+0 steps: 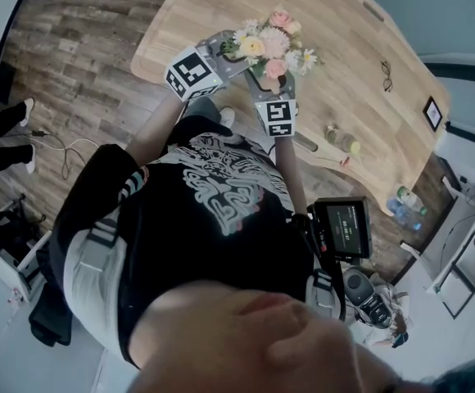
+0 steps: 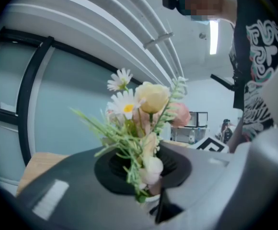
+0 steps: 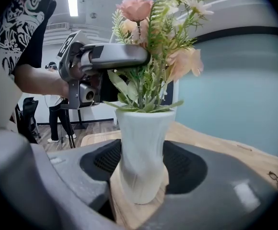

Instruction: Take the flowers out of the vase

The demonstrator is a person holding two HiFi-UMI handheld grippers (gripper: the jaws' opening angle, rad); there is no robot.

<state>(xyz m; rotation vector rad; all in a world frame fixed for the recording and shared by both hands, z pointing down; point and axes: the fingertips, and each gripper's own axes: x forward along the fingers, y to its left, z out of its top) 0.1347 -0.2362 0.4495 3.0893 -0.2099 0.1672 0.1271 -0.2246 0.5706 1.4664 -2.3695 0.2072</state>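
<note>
A bunch of artificial flowers (image 1: 272,41), pink, yellow and white daisies with green sprigs, stands in a white vase (image 3: 141,147) on the wooden table (image 1: 344,39). My left gripper (image 2: 151,195) is shut on the flower stems (image 2: 138,169) just above the vase rim. In the right gripper view the left gripper (image 3: 129,56) reaches in from the left into the flowers (image 3: 158,42). My right gripper (image 3: 141,176) is shut on the vase's body, one pad on each side, with the vase's foot on the table. In the head view the blooms hide the vase.
Glasses (image 1: 386,75) lie on the table at the far right, also visible in the right gripper view (image 3: 274,177). A small framed object (image 1: 432,113) and a bottle (image 1: 342,140) sit near the table's right edge. A person (image 3: 57,104) stands in the background.
</note>
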